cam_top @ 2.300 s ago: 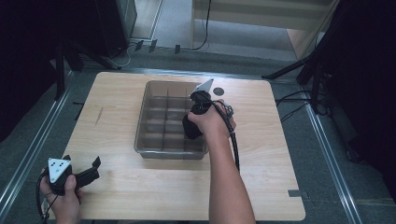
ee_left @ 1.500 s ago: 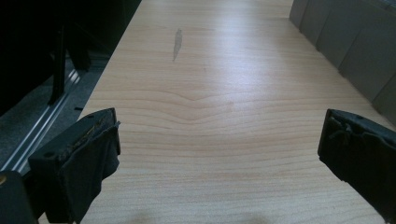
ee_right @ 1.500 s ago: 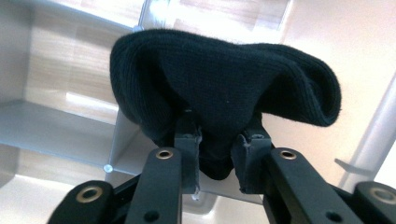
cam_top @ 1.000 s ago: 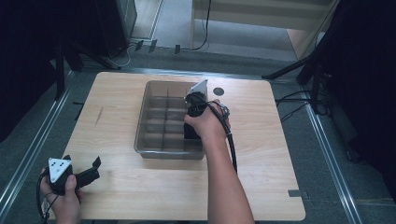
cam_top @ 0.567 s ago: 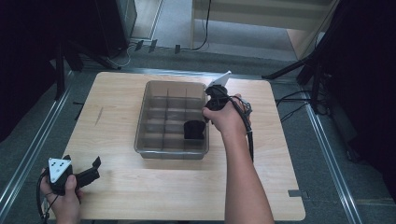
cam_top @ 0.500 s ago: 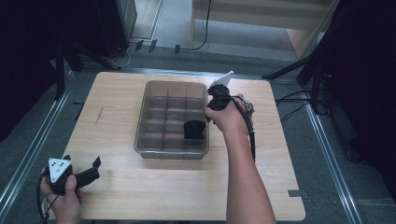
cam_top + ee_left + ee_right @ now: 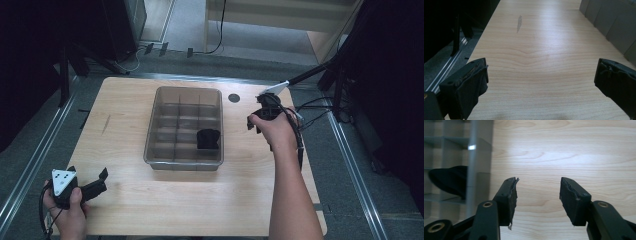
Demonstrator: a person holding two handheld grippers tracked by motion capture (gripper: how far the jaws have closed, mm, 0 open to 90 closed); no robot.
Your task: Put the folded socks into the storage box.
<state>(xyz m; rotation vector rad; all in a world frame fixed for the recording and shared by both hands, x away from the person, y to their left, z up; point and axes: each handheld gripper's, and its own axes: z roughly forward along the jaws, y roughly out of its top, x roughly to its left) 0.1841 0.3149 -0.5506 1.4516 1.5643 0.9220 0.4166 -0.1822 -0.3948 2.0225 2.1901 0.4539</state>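
A grey divided tray (image 7: 160, 150) sits mid-table, and a black object (image 7: 208, 139) lies in one of its right-hand compartments. That black object (image 7: 447, 180) also shows in the right gripper view, behind the tray wall (image 7: 471, 165). My right gripper (image 7: 253, 122) hovers over bare wood just right of the tray, open, with nothing between its jaws; the same right gripper (image 7: 537, 188) looks down on the tabletop. At the table's front left corner, my left gripper (image 7: 100, 181) is open and empty, and in its own view the left gripper (image 7: 541, 72) has its jaws spread wide above the wood.
A wooden table (image 7: 125, 215) holds a small dark round mark (image 7: 233, 98) behind the tray's right corner. A faint grey smear (image 7: 519, 21) marks the wood on the left. Metal rails and cables run around the table, with dark stands at the back.
My right gripper has left the black object in the tray compartment, lifted out and moved right to bare wood beside the tray. The left gripper has not moved.
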